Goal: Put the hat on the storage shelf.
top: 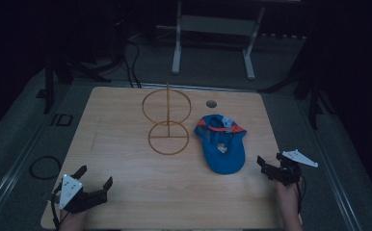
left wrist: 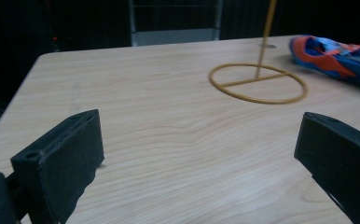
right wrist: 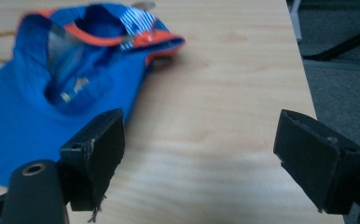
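Blue cap (top: 221, 144) with orange trim is seen lying upside down on the wooden table (top: 126, 192), just right of the wire hat stand (top: 167, 122). Right gripper (top: 271, 167), jaws spread and empty, is judged at approach; closing on the brim is called for next. Left gripper (top: 95, 177) rests open, well apart. Counted: one cap, one stand, two grippers.

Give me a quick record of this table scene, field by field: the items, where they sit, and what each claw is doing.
surface: wooden table
cap: blue cap with orange trim, lying upside down, right of centre
stand: wire stand, two rings on an upright rod, mid-table
left claw: open, empty, near front left edge
right claw: open, empty, just right of the cap's brim
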